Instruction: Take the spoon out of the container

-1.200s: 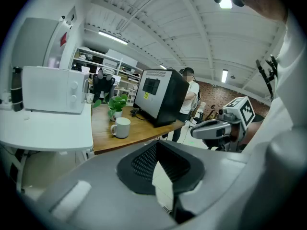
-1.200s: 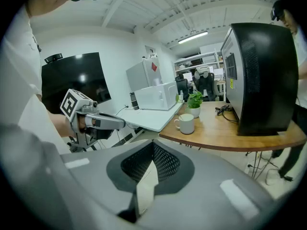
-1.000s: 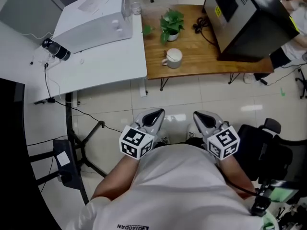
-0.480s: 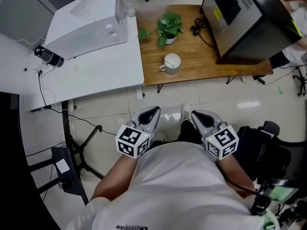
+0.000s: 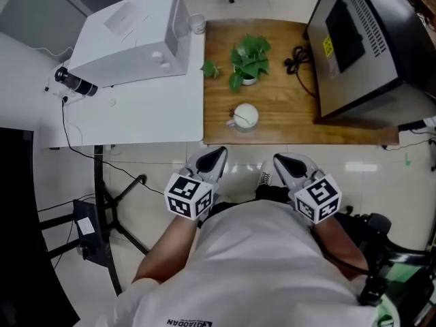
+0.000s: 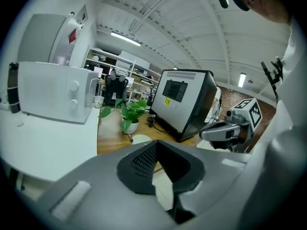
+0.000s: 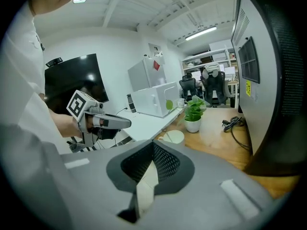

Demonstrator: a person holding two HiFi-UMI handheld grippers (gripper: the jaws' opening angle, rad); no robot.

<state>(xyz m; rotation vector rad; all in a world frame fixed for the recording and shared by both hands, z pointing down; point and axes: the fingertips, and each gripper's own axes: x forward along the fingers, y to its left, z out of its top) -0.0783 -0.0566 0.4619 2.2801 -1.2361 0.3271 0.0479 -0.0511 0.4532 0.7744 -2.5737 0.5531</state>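
A white round container [image 5: 245,116] stands near the front edge of the wooden table [image 5: 279,125], with a spoon handle [image 5: 231,120] sticking out over its left rim. The container [image 6: 140,139] also shows low in the left gripper view, and the container [image 7: 173,137] sits beside the plant in the right gripper view. My left gripper [image 5: 212,161] and right gripper [image 5: 289,166] hang side by side over the floor, close to the person's body and short of the table's edge. Both are shut with nothing in them.
A potted plant [image 5: 248,60] stands behind the container. A large black box-shaped appliance [image 5: 368,39] fills the table's right end, with a coiled black cable [image 5: 298,63] beside it. To the left is a white table [image 5: 136,118] with a white microwave [image 5: 129,33] on it.
The wooden table and the container now lie closer and more centred ahead of the grippers. Both grippers keep their place by the body, still shut.
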